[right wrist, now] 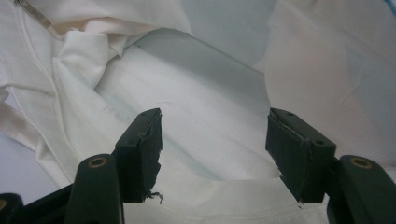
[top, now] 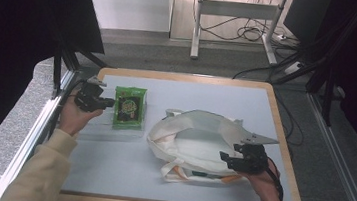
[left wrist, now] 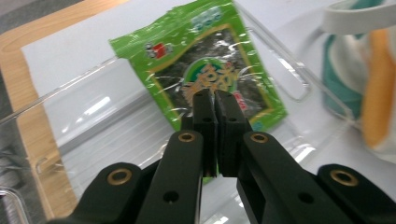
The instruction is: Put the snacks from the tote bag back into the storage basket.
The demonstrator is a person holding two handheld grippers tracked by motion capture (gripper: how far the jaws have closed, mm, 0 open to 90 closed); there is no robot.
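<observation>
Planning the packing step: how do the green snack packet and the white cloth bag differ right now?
The green foil snack packet is small, flat and sealed, lifted by its edge in the shut left gripper. The white cloth tote bag is larger, crumpled and open-mouthed, lying on the table, with the right gripper at its rim. Both are soft.

Desk (top: 207,91) with grey mat. Left gripper (top: 108,102) at the left edge of a green packet (top: 129,107), which is tilted up over a clear tray (top: 94,131). White bag (top: 197,145) lies open centre-right; right gripper (top: 228,158) at its near right rim.
</observation>
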